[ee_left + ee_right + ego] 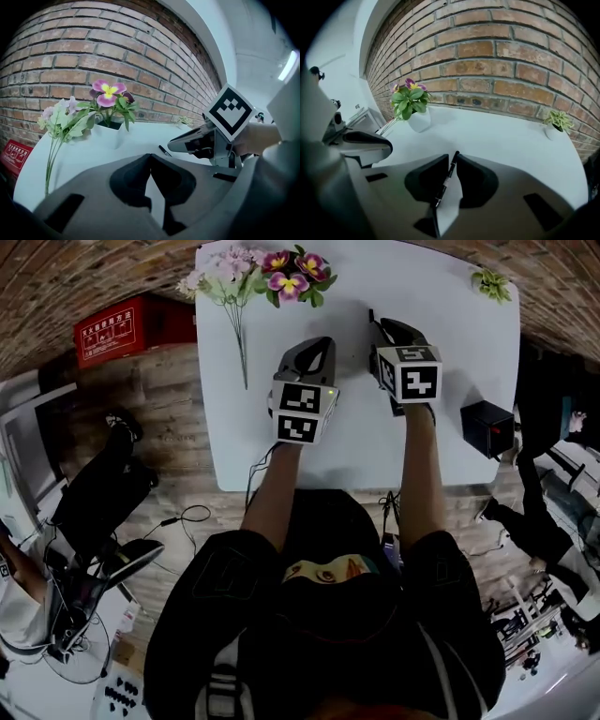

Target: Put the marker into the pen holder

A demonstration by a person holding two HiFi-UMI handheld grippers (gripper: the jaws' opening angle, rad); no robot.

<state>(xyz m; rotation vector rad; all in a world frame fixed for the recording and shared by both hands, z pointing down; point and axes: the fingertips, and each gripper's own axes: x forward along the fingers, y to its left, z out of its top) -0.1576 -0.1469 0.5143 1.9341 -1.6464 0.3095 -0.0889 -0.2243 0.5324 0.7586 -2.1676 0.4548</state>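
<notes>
**Item position.** The marker lies flat on the white counter, well short of the potted flowers at the far edge. Its length runs along the gap of the right gripper, and one end shows just past the jaw tips.

**Gripper state.** The right gripper's jaws stand a little apart with the marker between them. The pads do not appear to press on it. The left gripper hovers beside it, jaws together at the tips and nothing between them.

**Handling properties (estimated).** The marker is slim, black, light and rigid. The barrel looks smooth and round, so it is likely to roll on the counter if nudged from one side and to pivot in the pads if gripped near an end. It is not fragile, and moderate clamping force should do.

**Recommended hold.** Close across the barrel near mid-length, with the pads low to the counter — the item sits very flat. A central hold keeps it from swinging when it is tipped upright.

**Destination.** A black box at the counter's right edge is probably the pen holder — well apart from the marker.
</notes>
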